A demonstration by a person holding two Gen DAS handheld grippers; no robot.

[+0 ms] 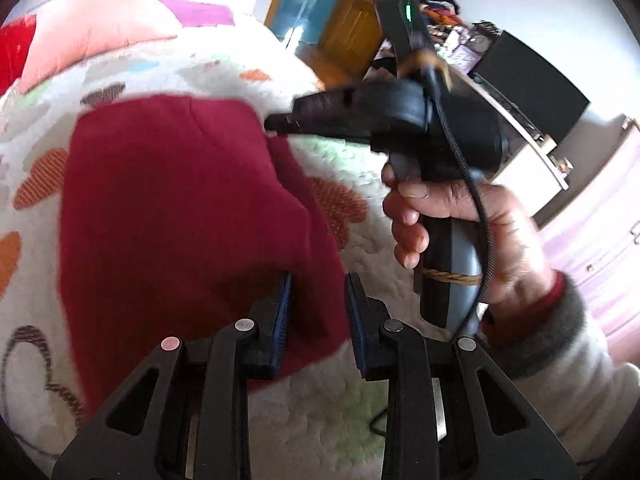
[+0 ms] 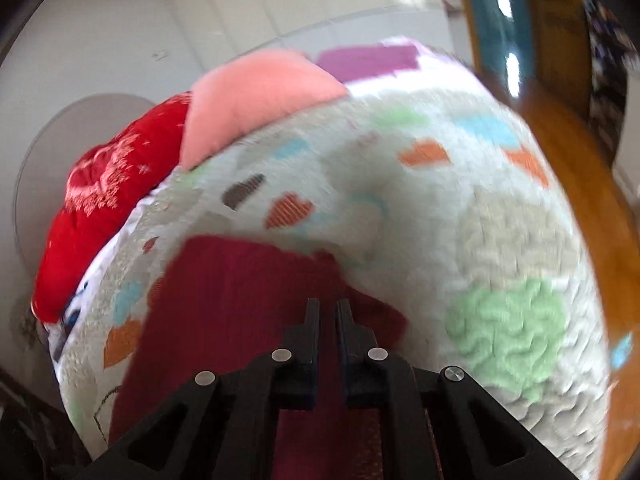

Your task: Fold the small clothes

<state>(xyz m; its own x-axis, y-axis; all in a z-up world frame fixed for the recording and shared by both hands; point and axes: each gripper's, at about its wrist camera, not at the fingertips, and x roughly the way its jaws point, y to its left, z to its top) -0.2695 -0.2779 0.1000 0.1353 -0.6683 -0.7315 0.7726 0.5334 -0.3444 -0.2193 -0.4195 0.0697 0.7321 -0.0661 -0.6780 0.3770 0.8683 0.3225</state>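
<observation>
A dark maroon garment [image 1: 180, 208] lies partly lifted over a fleecy white bedspread [image 1: 360, 412] with coloured hearts. My left gripper [image 1: 318, 280] has its blue pads closed on the garment's near right corner, with cloth bunched between them. My right gripper [image 1: 274, 124], held by a hand [image 1: 460, 216], pinches the garment's far right corner with its jaws together. In the right wrist view the right gripper [image 2: 329, 304] is shut, its fingers almost touching over the maroon garment [image 2: 240, 304], which hangs down beneath them.
A pink pillow [image 2: 256, 96], a red quilt [image 2: 100, 208] and a purple patch [image 2: 368, 60] lie at the bed's far end. A wooden door [image 1: 360, 12], a black box [image 1: 532, 88] on a white shelf and a pink dresser [image 1: 600, 216] stand at the right.
</observation>
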